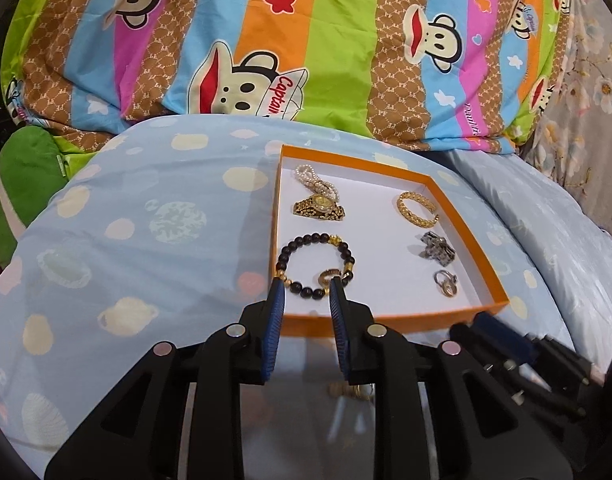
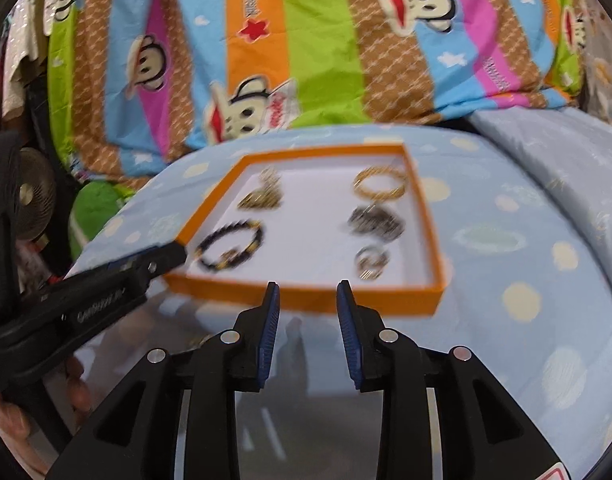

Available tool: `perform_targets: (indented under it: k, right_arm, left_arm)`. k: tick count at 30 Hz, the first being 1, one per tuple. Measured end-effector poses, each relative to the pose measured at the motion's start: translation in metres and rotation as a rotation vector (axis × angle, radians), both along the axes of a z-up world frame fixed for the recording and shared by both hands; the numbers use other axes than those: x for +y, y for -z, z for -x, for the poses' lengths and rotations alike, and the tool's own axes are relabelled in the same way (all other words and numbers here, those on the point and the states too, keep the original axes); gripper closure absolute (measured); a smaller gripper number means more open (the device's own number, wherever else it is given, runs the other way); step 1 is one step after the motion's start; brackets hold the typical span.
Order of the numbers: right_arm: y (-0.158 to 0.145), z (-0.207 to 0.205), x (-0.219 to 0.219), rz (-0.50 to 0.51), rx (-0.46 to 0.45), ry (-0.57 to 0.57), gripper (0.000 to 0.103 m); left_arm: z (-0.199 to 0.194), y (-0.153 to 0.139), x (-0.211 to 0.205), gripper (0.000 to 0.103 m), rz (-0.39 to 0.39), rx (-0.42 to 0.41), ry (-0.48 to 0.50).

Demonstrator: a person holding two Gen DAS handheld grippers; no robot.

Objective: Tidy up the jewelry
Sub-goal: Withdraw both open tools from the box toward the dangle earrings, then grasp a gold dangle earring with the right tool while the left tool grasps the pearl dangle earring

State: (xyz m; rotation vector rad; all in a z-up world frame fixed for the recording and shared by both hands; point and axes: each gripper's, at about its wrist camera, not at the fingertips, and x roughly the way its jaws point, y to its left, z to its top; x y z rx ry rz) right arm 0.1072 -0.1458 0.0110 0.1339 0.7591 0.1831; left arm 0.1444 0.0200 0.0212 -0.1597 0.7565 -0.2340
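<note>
Blue dotted bedding (image 1: 138, 208) carries a shallow orange tray (image 1: 390, 314) with a white floor, and a striped cartoon quilt (image 1: 306, 40) rises behind it; all the jewelry I can see lies inside that tray, in two columns.

Dark beaded bracelet (image 1: 315, 265) lies flat in the near left corner, a closed loop with no long axis to speak of, and a small gold ring (image 1: 329, 276) sits within it; the left gripper (image 1: 306, 286) has its tips over the near arc of that loop, jaws parted a little with nothing between the pads, so nothing is held; whether a tip touches the beads I cannot tell. Behind the bracelet lie a gold watch (image 1: 320, 206) and a pearl strand (image 1: 312, 182), touching each other.

On the other side, far to near, sit a gold bangle (image 1: 418, 206), a silver piece (image 1: 438, 250) and a pair of small rings (image 1: 446, 282); these lie nearer the right gripper (image 2: 308, 286), which hangs just outside the near wall, jaws also slightly apart and empty; its view is blurred.

As I judge it, the left hand is the better placed for the bracelet, the right for the rings; the tray's low wall is the edge to clear, and the white floor between the columns gives free room.
</note>
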Motion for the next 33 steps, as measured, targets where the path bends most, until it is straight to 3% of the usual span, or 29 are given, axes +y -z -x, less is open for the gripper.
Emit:
perform_targets:
  k: [7,17,20,24,29,31,33]
  right_arm:
    - [0.006,0.018,0.039,0.086,0.038,-0.081,0.073]
    - [0.016,0.012,0.049,0.134,0.111,-0.118,0.073]
    - [0.018,0.011,0.052,0.151,0.12,-0.116,0.076]
    - [0.019,0.011,0.052,0.163,0.121,-0.107,0.088]
    - [0.017,0.016,0.046,0.149,0.106,-0.081,0.089]
    - [0.015,0.021,0.037,0.124,0.096,-0.051,0.089]
    - [0.013,0.025,0.026,0.099,0.087,-0.015,0.089]
  left_arm:
    - [0.025,0.01,0.016,0.081,-0.037,0.04,-0.005]
    - [0.031,0.016,0.023,0.081,-0.025,0.076,0.0]
    - [0.031,0.017,0.023,0.081,-0.024,0.08,0.003]
    - [0.031,0.018,0.022,0.081,-0.023,0.084,0.008]
    - [0.031,0.018,0.02,0.08,-0.026,0.086,0.023]
    - [0.031,0.018,0.017,0.077,-0.026,0.089,0.039]
    - [0.033,0.016,0.013,0.066,-0.017,0.084,0.056]
